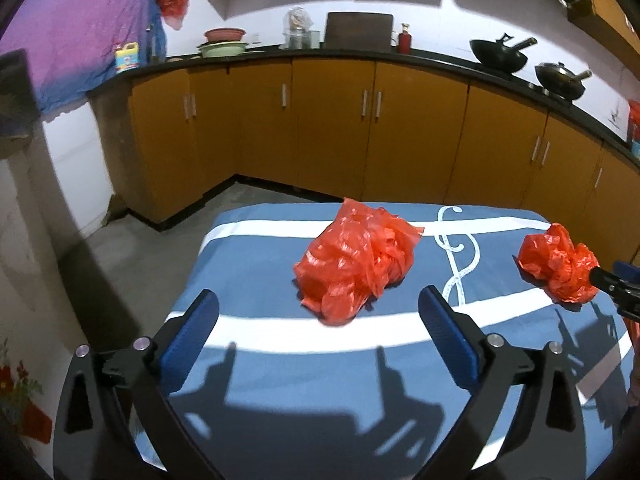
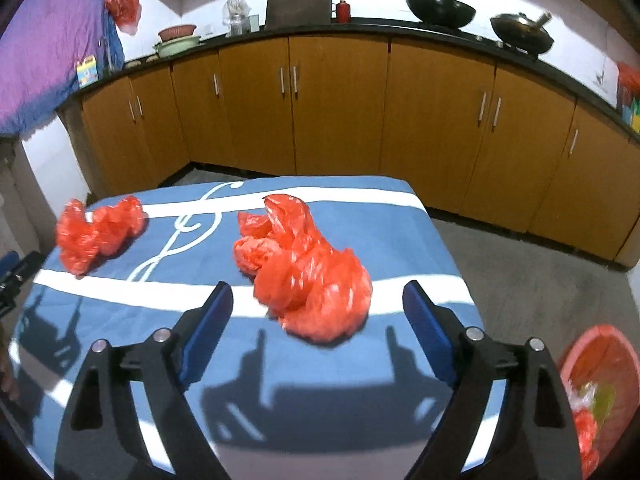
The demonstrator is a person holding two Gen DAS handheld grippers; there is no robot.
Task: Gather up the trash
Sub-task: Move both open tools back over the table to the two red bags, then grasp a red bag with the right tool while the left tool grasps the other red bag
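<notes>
Blue striped cloth [image 1: 280,380] on table; orange cabinets [image 2: 340,108]; two black woks [image 2: 440,10] on counter.

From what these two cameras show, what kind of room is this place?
Most likely a home kitchen. Orange-brown cabinets run under a dark countertop, and two woks sit on it at the right. Basins stand further left.

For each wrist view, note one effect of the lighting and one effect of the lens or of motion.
Left wrist view: hard light throws sharp gripper shadows on the blue cloth; the fisheye bends the counter into an arc. Right wrist view: the same crisp shadows; the nearer red bag is smeared at its lower edge, and the corners are dark.
</notes>
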